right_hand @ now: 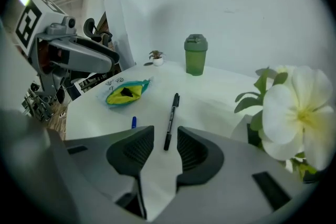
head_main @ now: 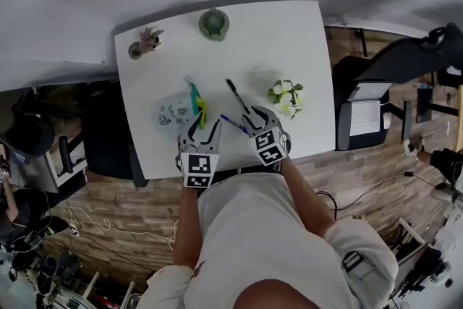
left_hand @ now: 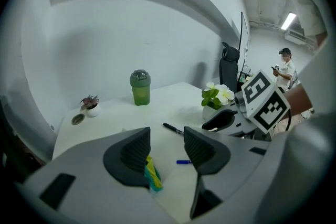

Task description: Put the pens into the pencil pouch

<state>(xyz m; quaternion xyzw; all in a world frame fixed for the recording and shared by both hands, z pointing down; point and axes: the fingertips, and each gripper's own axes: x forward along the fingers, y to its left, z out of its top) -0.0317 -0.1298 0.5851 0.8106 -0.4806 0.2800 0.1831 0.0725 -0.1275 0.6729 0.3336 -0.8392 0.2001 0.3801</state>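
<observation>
A white pencil pouch (head_main: 176, 112) with a teal and yellow mouth (right_hand: 126, 92) lies unzipped on the white table (head_main: 289, 32). A black pen (head_main: 236, 95) and a shorter blue pen (head_main: 233, 123) lie to its right. My left gripper (head_main: 203, 131) hovers open just short of the pouch's mouth (left_hand: 153, 176), nothing between its pads (left_hand: 135, 153). My right gripper (head_main: 252, 122) is open too, above the near end of the black pen (right_hand: 171, 120), with the blue pen (right_hand: 133, 122) to its left. Neither gripper touches a pen.
A pot of white flowers (head_main: 286, 98) stands close to the right of the right gripper. At the table's far edge are a green lidded cup (head_main: 214, 23), a small potted plant (head_main: 150, 37) and a small round dish (head_main: 135, 50). A person (left_hand: 285, 66) stands in the background.
</observation>
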